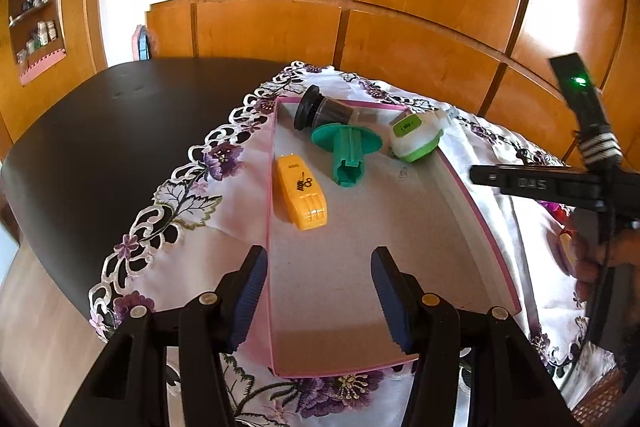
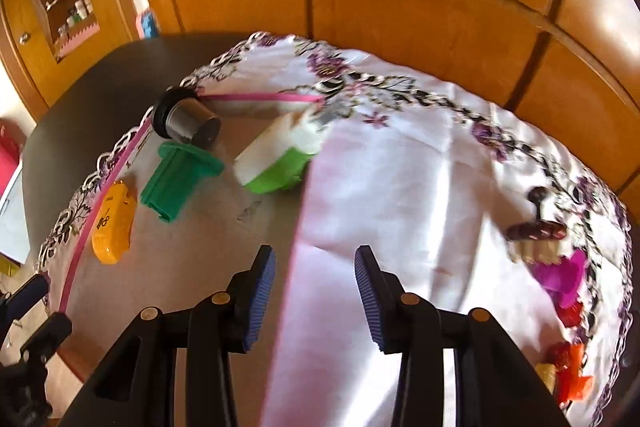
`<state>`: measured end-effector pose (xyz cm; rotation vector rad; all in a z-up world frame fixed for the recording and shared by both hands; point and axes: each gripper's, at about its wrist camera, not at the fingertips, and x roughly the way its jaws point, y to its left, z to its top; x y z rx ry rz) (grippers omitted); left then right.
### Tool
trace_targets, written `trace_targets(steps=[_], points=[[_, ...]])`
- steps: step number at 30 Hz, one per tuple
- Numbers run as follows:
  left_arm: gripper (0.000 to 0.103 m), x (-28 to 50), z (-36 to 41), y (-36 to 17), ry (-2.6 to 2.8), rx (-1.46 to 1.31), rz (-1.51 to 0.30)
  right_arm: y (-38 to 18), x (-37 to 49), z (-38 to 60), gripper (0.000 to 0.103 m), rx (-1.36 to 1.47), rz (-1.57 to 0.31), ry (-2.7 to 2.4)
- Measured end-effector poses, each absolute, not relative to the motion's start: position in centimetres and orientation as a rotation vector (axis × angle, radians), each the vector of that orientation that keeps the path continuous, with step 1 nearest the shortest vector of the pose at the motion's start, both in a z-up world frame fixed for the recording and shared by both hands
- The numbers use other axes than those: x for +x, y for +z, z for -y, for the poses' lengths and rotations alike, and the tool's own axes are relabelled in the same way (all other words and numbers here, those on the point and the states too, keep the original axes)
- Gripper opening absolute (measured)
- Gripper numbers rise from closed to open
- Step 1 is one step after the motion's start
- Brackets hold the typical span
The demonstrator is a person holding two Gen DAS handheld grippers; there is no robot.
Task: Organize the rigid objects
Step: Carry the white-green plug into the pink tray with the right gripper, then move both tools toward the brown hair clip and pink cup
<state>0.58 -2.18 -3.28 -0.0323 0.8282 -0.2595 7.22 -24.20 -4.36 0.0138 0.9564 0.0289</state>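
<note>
A shallow pink-edged cardboard box (image 1: 482, 223) lies on an embroidered white cloth. In it are a yellow gadget (image 1: 302, 195), a green plastic spool (image 1: 348, 155), a black-capped clear cylinder (image 1: 320, 109) and a white-and-green case (image 1: 416, 137). My left gripper (image 1: 318, 291) is open over the box's near left corner, its left pad against the left wall. My right gripper (image 2: 316, 291) is open astride the box's right wall (image 2: 298, 259), and the pads do not press it. The blurred right wrist view shows the same yellow gadget (image 2: 112, 227), spool (image 2: 176, 179), cylinder (image 2: 184, 119) and case (image 2: 276, 159).
The cloth (image 2: 420, 195) covers part of a dark table (image 1: 100, 131) with wooden cabinets behind. To the right of the box lie a brown knobbed lid (image 2: 536, 227), a magenta piece (image 2: 560, 275) and red-orange wrapped bits (image 2: 568, 367). A hand (image 1: 600, 259) holds the right tool.
</note>
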Motion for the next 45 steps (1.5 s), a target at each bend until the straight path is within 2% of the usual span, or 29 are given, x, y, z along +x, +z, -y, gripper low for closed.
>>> trace_targets(steps=[11,14,19,25,45], points=[[0.055,0.2,4.8,-2.3,-0.325,0.035,-0.816,-2.5,1.8,34.4,0.043,0.053,-0.914,-0.163],[0.062,0.1,6.3,-1.7,-0.361,0.059,-0.803,-2.0,0.4,38.3,0.043,0.098,-0.902,-0.254],[0.062,-0.2,9.2,-0.8,-0.430,0.112,-0.776,-1.8,-2.8,46.1,0.043,0.236,-0.855,-0.447],[0.062,-0.6,13.2,-1.0,-0.507,0.173,-0.791,-4.4,-6.5,53.9,0.044,0.522,-0.833,-0.661],[0.063,-2.7,25.5,-3.1,-0.757,0.288,-0.894,-4.6,-7.1,54.5,0.044,0.596,-0.830,-0.604]])
